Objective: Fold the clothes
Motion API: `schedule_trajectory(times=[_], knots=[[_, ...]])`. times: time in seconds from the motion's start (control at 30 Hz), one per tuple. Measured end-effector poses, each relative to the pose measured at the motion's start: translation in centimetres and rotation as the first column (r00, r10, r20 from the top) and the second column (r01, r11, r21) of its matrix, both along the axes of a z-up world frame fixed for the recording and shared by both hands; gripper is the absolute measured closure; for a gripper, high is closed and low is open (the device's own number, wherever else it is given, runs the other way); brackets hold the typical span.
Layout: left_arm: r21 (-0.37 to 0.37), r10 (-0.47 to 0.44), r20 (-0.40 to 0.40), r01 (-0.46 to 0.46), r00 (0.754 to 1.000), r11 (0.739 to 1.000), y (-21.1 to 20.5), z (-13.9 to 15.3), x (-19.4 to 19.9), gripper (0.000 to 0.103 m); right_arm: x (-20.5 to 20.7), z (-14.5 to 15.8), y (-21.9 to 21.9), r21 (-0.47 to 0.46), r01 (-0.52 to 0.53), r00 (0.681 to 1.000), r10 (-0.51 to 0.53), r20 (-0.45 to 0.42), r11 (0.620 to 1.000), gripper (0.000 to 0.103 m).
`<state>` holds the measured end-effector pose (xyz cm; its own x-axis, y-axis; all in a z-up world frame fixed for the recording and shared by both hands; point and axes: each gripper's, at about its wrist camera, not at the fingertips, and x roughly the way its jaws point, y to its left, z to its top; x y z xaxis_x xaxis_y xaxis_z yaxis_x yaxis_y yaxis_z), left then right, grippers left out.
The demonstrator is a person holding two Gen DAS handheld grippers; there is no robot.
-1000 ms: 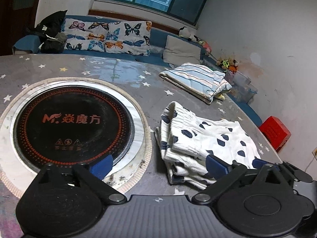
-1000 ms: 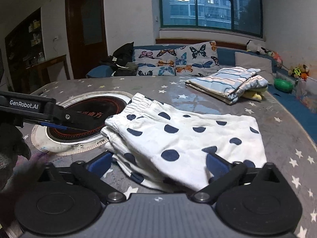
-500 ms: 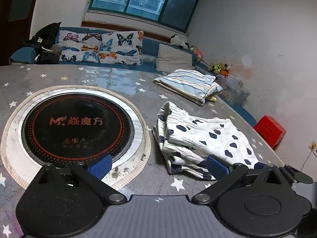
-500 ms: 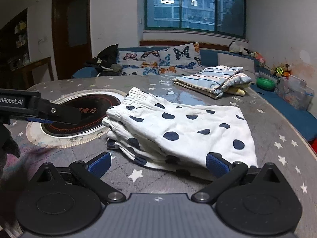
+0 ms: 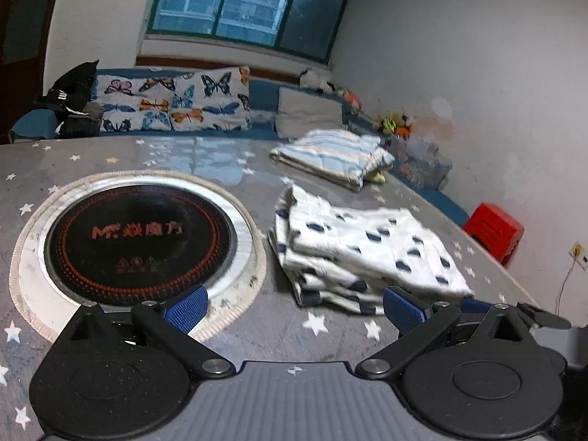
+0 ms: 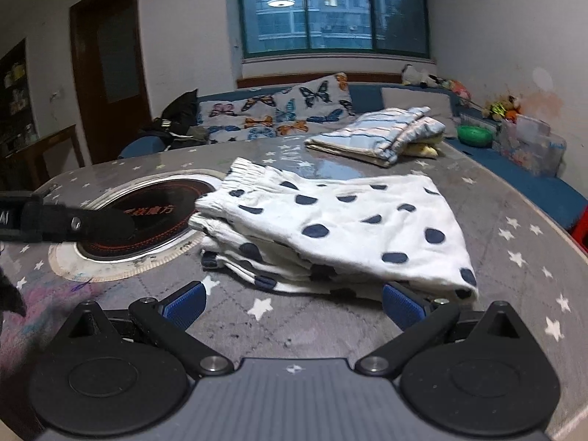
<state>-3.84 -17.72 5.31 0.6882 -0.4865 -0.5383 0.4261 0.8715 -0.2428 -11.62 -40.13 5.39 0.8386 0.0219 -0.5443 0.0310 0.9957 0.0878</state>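
White shorts with dark blue dots (image 5: 364,253) lie folded in a flat stack on the grey star-patterned table (image 5: 257,334); they also show in the right wrist view (image 6: 330,228). My left gripper (image 5: 294,310) is open and empty, just short of the stack's near edge. My right gripper (image 6: 292,307) is open and empty, its right fingertip (image 6: 402,307) close to the stack's near edge. The left gripper's arm shows at the left of the right wrist view (image 6: 66,222).
A round black induction cooktop (image 5: 139,235) is set into the table left of the shorts. A folded blue striped garment (image 5: 334,156) lies at the table's far side. A sofa with butterfly cushions (image 5: 172,104) stands behind. A red stool (image 5: 494,229) stands at the right.
Both grippers have drawn back from the folded shorts toward the near edge of the table. The shorts lie still.
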Motion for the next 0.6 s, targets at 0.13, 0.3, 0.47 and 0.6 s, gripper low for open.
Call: schedule_trajectory(times=[0.13,0.3,0.47,0.6], knots=[[0.024,-0.028,-0.02,0.029,0.999,0.999,-0.5,-0.5,-0.6,0.0,-0.6,-0.5,-0.2,0.018,0.017,1.0,-0.017,-0.021,1.0,0.0],[0.038,-0.051,-0.031,0.052,0.998,0.998,-1.0,-0.8,-1.1,0.0,-1.3,-0.9,-0.8,0.049,0.053,0.998,-0.051,-0.03,0.997,0.0],[0.052,-0.071,-0.043,0.073,0.997,0.996,-1.6,-1.0,-1.3,0.0,-1.8,-1.1,-1.3,0.078,0.093,0.995,-0.09,-0.034,0.993,0.0],[0.063,-0.083,-0.052,0.087,0.995,0.994,-1.9,-1.2,-1.6,0.0,-2.1,-1.4,-1.6,0.092,0.119,0.993,-0.115,-0.04,0.989,0.0]])
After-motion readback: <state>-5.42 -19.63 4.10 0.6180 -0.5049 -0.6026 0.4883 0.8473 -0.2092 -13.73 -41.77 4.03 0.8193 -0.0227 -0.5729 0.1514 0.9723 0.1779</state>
